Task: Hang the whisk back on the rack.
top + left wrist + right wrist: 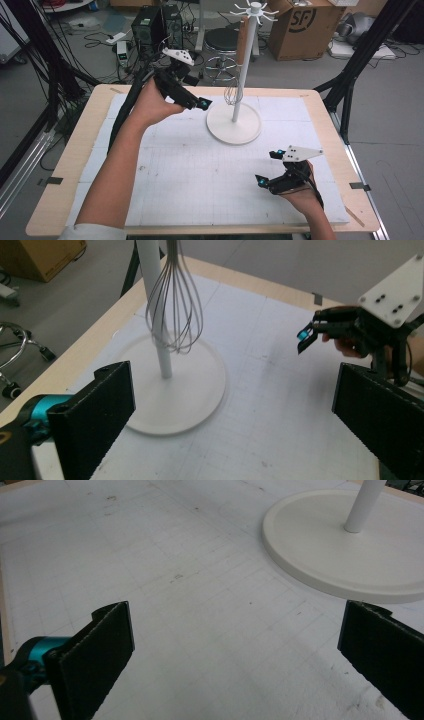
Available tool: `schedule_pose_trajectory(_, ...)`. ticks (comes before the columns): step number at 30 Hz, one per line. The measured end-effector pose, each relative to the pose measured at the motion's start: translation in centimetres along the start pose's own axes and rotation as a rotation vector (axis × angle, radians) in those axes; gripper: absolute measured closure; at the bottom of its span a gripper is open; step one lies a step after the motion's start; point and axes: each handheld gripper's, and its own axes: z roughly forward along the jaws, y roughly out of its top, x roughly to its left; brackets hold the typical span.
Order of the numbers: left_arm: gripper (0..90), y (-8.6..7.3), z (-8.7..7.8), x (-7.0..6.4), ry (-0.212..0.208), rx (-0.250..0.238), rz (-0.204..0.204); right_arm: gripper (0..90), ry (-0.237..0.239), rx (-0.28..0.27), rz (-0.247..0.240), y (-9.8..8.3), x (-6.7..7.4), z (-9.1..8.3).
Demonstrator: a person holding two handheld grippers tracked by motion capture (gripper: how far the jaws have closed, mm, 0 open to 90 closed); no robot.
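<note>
In the high view the wire whisk with a brown wooden handle (235,75) hangs from a hook arm of the white hanger stand with a round base (234,131), but its thin wire loops are faint against the white pole and hard for us to trace. The hook itself is too small for us to read clearly. In the left tool view the whisk (173,300) is cut off at the top edge, so we see its silver wire head but not the handle; the loops hang close beside the pole, above the round base (200,390), and we cannot tell whether they touch the pole.

The left tool (200,102) is held up over the far left part of the pale wooden bench with a white gridded mat (190,175), just left of the whisk head (near it, not touching). Its black ribbed jaws stand wide apart with nothing between them.

The right tool (268,167) rests low over the near right of the mat, well apart from the stand. Its jaws are spread too, empty, with bare mat between them. In the left tool view, the right tool (306,338) shows farther off.
</note>
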Motion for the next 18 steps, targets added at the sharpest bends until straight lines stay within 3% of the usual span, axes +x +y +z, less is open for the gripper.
schedule_pose_trajectory(11, 1.7, -4.1, -0.9, -0.9, -0.034, -0.049, -0.018, 0.4, 0.000, 0.007, 0.006, 0.0, 0.0, 0.1)
schedule_pose_trajectory(18, 1.6, -6.7, -1.2, -1.8, -0.040, -0.050, -0.042, 0.5, -0.001, 0.006, 0.003, 0.0, 0.0, 0.1)
